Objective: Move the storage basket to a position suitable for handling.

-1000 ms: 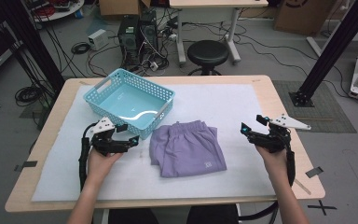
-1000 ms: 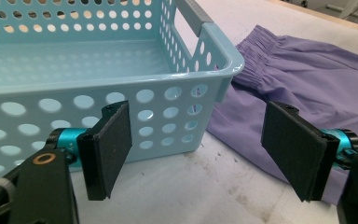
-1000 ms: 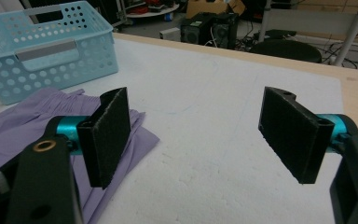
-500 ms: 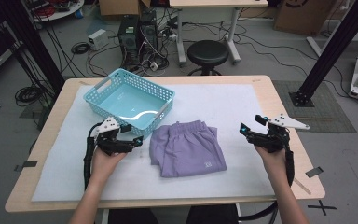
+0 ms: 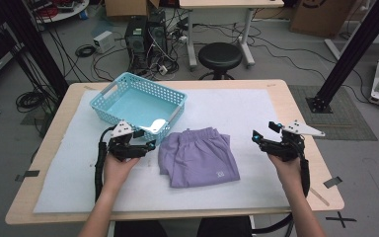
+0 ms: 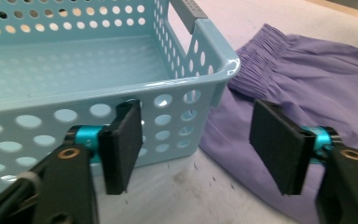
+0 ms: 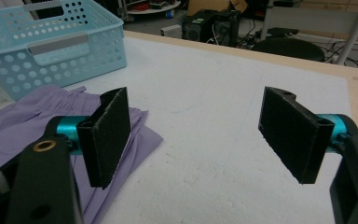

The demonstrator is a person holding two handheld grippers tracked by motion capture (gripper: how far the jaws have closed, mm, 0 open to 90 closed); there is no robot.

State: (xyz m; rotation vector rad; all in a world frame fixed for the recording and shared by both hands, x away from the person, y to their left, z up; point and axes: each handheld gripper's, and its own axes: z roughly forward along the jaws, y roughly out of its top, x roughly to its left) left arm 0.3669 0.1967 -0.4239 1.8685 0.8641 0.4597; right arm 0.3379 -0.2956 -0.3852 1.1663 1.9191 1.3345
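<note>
Folded purple shorts point(image 5: 197, 155) lie on the white mat in the middle of the table, waistband toward the light blue basket point(image 5: 103, 94). My left gripper point(image 5: 150, 143) sits just left of the shorts, by the basket's near corner. Its jaws have just been closing but still stand open with nothing between them. In the left gripper view, that gripper point(image 6: 198, 144) faces the basket wall point(image 6: 74, 60) and the shorts' waistband point(image 6: 307, 70). My right gripper point(image 5: 256, 136) rests open to the right of the shorts. It point(image 7: 196, 135) is over bare mat, with the shorts point(image 7: 18, 126) to its left.
The basket point(image 7: 51, 46) stands at the back left of the mat and holds nothing I can see. The wooden table edge point(image 5: 301, 113) runs to the right of the mat. A black stool point(image 5: 220, 54) and cables lie on the floor beyond the table.
My left gripper has shifted a little to the right, toward the shorts and the basket corner. The right gripper has stayed where it was.
</note>
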